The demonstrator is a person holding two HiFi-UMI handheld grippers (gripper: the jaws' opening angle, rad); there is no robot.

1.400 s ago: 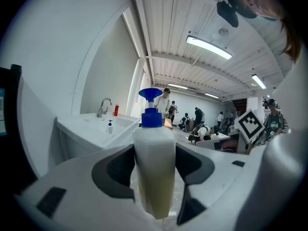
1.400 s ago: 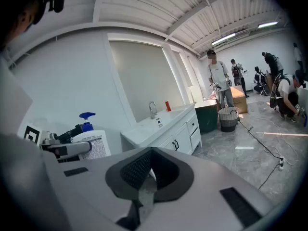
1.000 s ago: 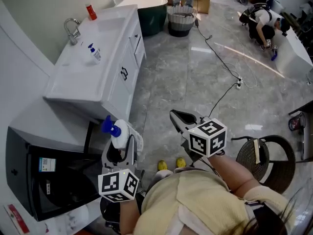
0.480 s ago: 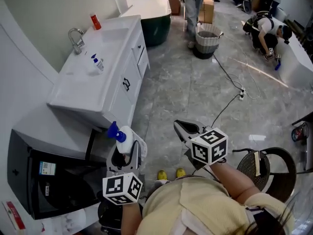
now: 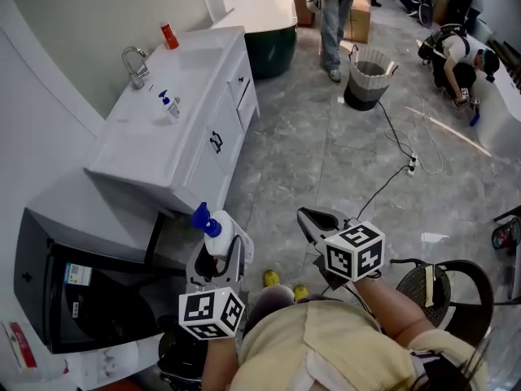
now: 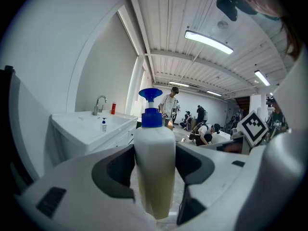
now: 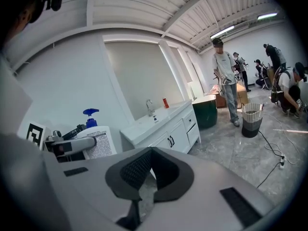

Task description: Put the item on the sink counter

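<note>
Between the jaws of the left gripper [image 6: 155, 177] stands the bottle [image 6: 155, 172]. The two jaws press on its flat sides, low on its body, so it cannot slip or tip while it is carried. It is up in the air, not on the counter [image 5: 155, 149] yet.

The bottle stands straight up. Its long way runs up and down, with the blue pump [image 6: 150, 96] on top, above the jaws. The spout looks end-on from the left gripper view, and from the head view it sticks out forward, away from the gripper body. I think it is held upright so nothing leaks and so it can be set down flat on its bottom.

The right gripper [image 7: 147, 174] is off to the right of the bottle, a little apart. Its jaws are closed tip to tip with nothing in them. It just hangs there, I think, because one gripper is enough for this job. From its view the bottle's printed label [image 7: 98, 148] shows.

Ahead of the left jaws and to their left, well apart, is the white counter. A tap [image 5: 137, 62], a small bottle [image 5: 171, 108] and a red thing [image 5: 170, 36] stand on it, with bare top nearer the jaws. That bare part looks like a good spot. The bottle must go forward and left to get there.
</note>
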